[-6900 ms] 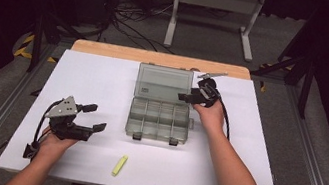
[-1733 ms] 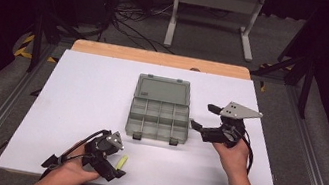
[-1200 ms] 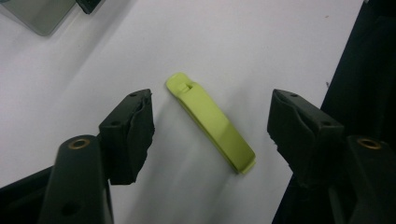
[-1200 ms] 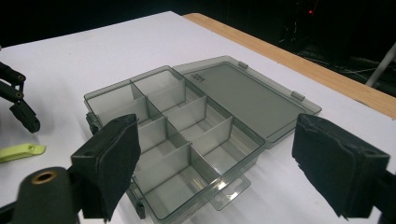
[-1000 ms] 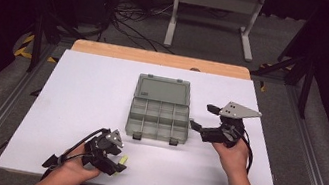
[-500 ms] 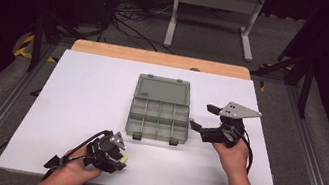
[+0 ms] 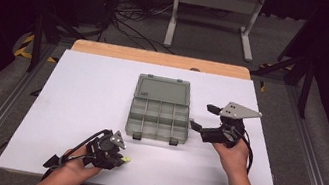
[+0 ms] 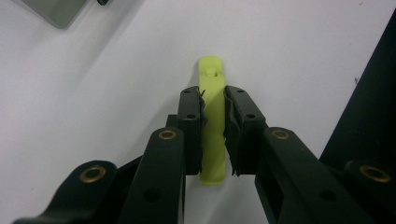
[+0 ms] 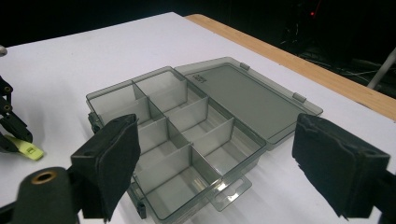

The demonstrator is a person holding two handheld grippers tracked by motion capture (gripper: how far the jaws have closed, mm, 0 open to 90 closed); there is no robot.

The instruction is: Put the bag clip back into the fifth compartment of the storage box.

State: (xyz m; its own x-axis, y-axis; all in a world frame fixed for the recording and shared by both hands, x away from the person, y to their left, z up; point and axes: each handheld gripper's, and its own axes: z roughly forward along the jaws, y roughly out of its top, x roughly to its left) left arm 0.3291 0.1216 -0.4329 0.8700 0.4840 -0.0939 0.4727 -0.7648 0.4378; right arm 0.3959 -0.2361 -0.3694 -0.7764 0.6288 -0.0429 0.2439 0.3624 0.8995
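Since a second ago, my left gripper (image 8: 214, 121) has been closing its jaws around the yellow clip (image 8: 212, 116), while neither hand has shifted. Now the pads sit against both long sides of the clip, gripping it. It lies flat on the white worktop (image 7: 81, 94) near the front edge, its tabbed end poking out past the jaw tips; in the high view I see just a sliver of yellow (image 7: 126, 159) at the left gripper (image 7: 113, 157).

Beyond it, near the worktop's middle, the grey box (image 7: 160, 108) stands open, lid laid flat away from me, its compartments bare. My right gripper (image 7: 201, 118) hovers just right of the box, jaws spread wide with nothing between them. In the right gripper view the jaws (image 9: 233, 163) frame the box (image 9: 187, 135), and the clip (image 9: 25, 148) shows at the far left under the other gripper.
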